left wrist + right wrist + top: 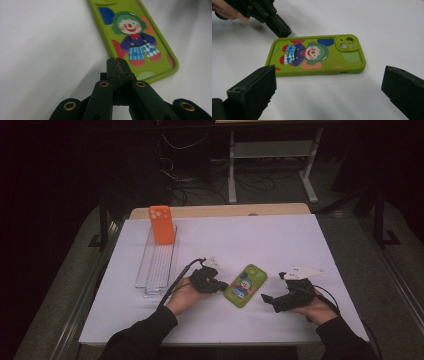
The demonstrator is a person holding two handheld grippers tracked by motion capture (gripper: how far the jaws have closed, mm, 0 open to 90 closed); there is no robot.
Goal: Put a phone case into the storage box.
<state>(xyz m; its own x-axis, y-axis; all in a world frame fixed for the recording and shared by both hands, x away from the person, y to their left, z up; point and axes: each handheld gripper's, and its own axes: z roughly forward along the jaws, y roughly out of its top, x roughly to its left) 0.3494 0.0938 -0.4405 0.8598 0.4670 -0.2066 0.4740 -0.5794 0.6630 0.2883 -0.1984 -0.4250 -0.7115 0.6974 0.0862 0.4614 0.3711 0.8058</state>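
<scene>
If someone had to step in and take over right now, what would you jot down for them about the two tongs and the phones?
Left tongs: shut with nothing between them, tips at the edge of the green clown phone, at its bottom corner.
Right tongs: open wide, aimed at the same phone, holding nothing.
Things: the green phone lies flat, picture side up, on the white table. The orange phone stands upright at the far end of the clear tray.
Done: orange phone is in the tray.
Left: probably the green phone goes there too; it is not yet lifted or gripped.

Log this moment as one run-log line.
left tongs: shut, empty, beside green phone case | right tongs: open, facing case | orange phone case: upright in clear tray
</scene>
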